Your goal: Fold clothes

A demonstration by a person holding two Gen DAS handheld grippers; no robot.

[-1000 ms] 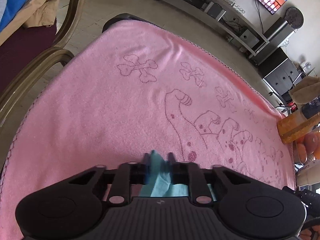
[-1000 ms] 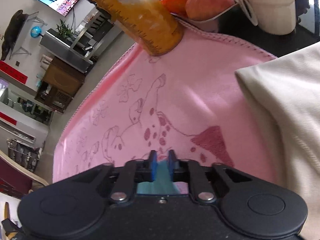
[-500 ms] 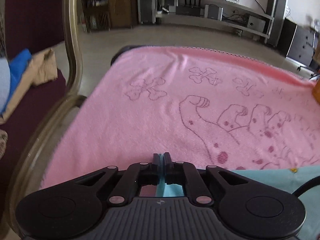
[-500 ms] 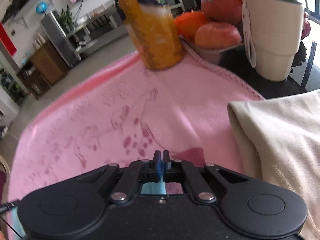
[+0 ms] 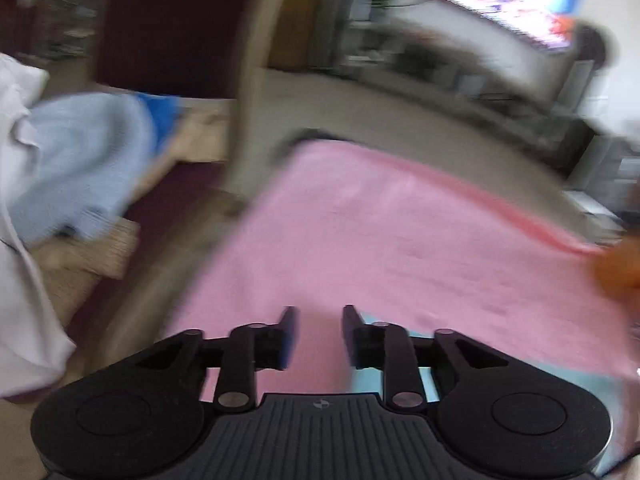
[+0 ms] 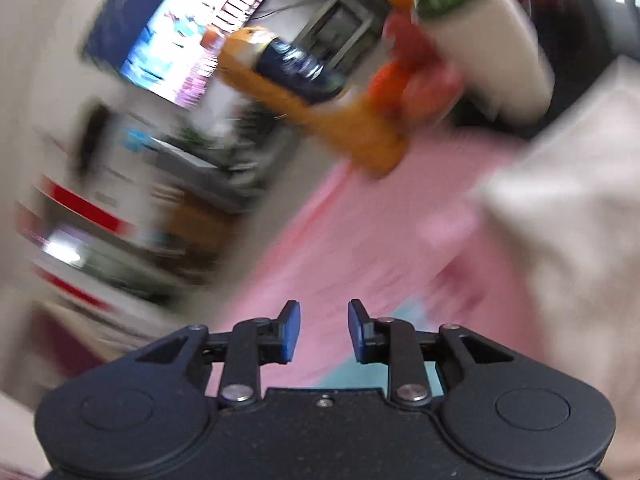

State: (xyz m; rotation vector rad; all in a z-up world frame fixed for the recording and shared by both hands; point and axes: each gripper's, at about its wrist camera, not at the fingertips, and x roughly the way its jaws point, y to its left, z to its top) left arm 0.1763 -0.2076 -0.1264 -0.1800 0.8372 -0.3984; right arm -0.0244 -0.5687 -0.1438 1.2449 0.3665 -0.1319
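Both views are blurred by motion. A light teal garment (image 5: 520, 364) lies on the pink towel (image 5: 400, 232) that covers the table. My left gripper (image 5: 316, 332) hangs above the towel, its jaws opening, with nothing between them. The teal cloth (image 6: 404, 320) shows low in the right wrist view, just right of my right gripper (image 6: 323, 330), whose jaws are also opening and hold nothing. A folded cream garment (image 6: 568, 240) lies on the towel (image 6: 340, 248) to the right.
A wooden chair frame (image 5: 248, 92) stands left of the table, with light blue clothes (image 5: 80, 168) and white cloth (image 5: 20, 240) heaped beside it. An orange bottle (image 6: 320, 108), a white cup (image 6: 492, 40) and fruit (image 6: 416, 80) stand at the table's far edge.
Both grippers were shut on the teal garment and have let it go. Both have lifted and swung away, the left toward the chair side. The garment now lies on the towel.
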